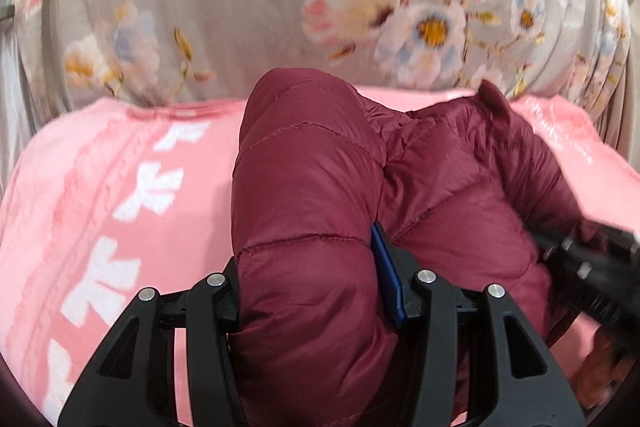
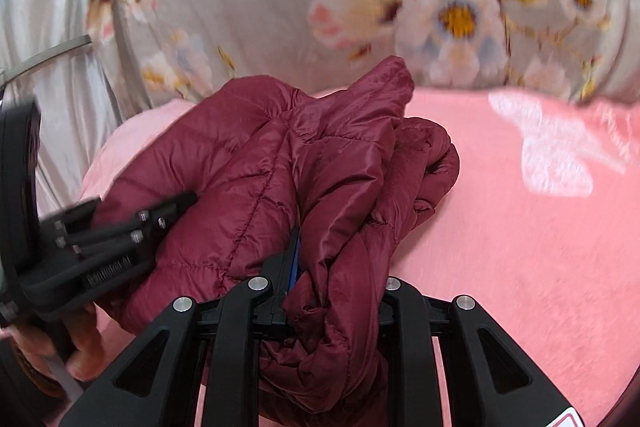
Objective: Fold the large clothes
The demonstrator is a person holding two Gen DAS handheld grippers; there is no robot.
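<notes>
A dark red quilted puffer jacket (image 1: 312,187) lies bunched on a pink blanket (image 1: 100,167). My left gripper (image 1: 308,291) is shut on a thick padded fold of the jacket, which fills the space between its fingers. My right gripper (image 2: 336,291) is shut on a crumpled edge of the same jacket (image 2: 260,167), on the jacket's right side. The right gripper also shows at the right edge of the left wrist view (image 1: 592,267). The left gripper shows at the left of the right wrist view (image 2: 120,227), pressed into the jacket. Both fingertips are buried in fabric.
The pink blanket (image 2: 520,227) with white leaf patterns covers the surface. A grey floral quilt (image 1: 280,7) is piled along the far edge. A hand (image 2: 80,347) holds the left gripper's handle.
</notes>
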